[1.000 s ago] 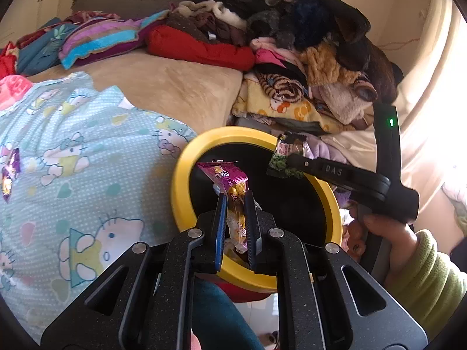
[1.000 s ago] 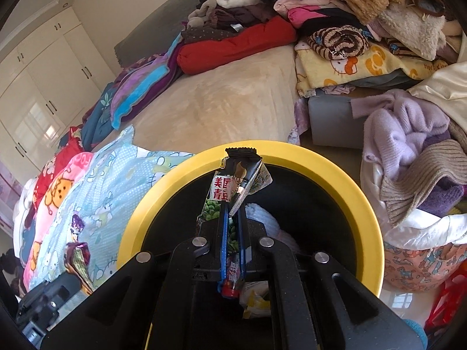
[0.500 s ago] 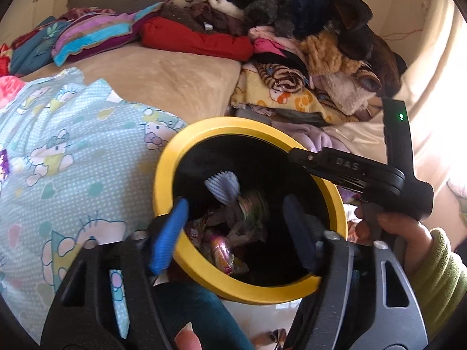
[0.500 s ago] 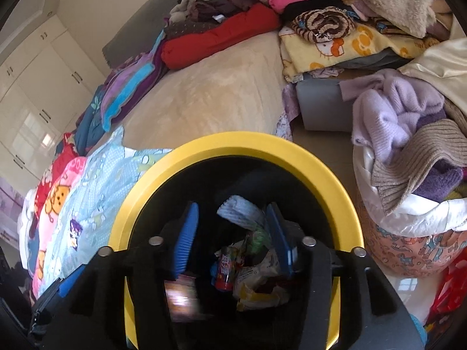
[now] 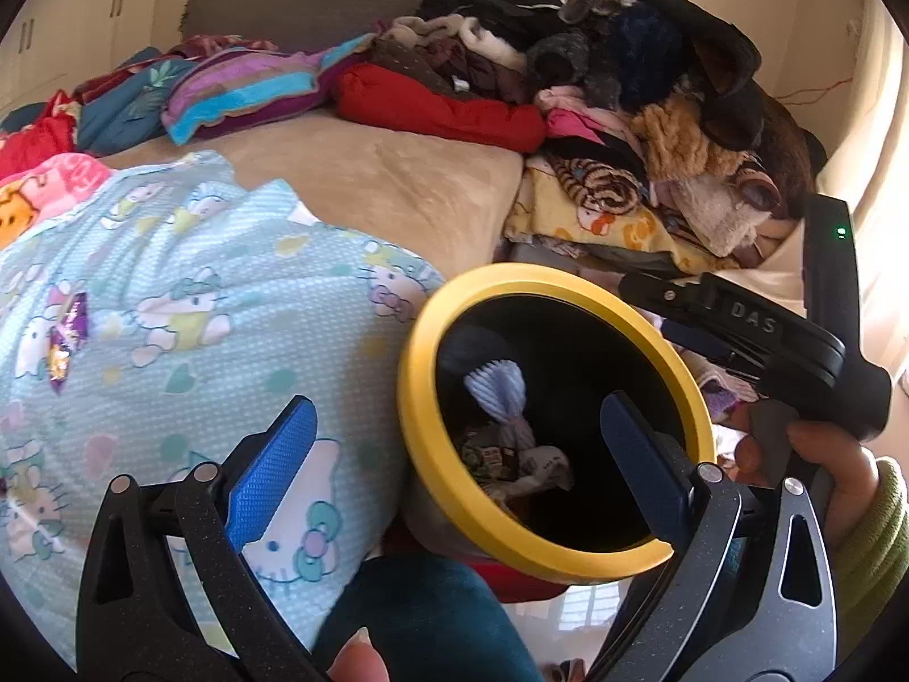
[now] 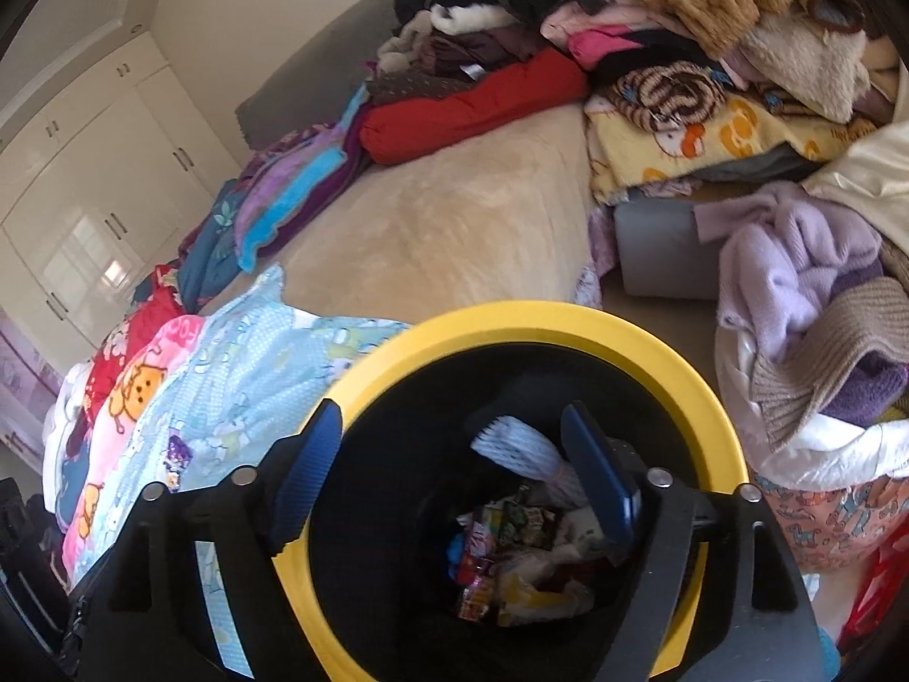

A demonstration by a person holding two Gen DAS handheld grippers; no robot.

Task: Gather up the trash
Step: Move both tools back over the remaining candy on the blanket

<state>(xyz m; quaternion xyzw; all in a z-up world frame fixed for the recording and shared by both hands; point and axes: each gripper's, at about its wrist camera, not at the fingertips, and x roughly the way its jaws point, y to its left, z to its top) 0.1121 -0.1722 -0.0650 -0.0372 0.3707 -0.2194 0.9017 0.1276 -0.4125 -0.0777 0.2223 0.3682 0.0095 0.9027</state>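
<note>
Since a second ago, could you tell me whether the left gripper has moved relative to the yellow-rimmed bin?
Yes. The left gripper has opened and shifted left: the yellow-rimmed bin now sits right of centre, its left finger over the Hello Kitty blanket.

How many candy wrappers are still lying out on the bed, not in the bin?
1: a purple wrapper on the light-blue cartoon blanket, left of the yellow-rimmed bin. Others may be hidden among the clothes.

L wrist cam sits close behind its open jaws, looking fwd and down over the bed; the yellow-rimmed bin (image 5: pixel 554 420) lies at about 4 o'clock, very near. R wrist cam looks steeply down into the same bin (image 6: pixel 511 321), rim filling 6 o'clock. Both views share the bin, the blue cartoon-print quilt (image 5: pixel 187 307) (image 6: pixel 250 364) and the clothes pile (image 5: pixel 625 85) (image 6: pixel 653 28) at 1 o'clock.
</note>
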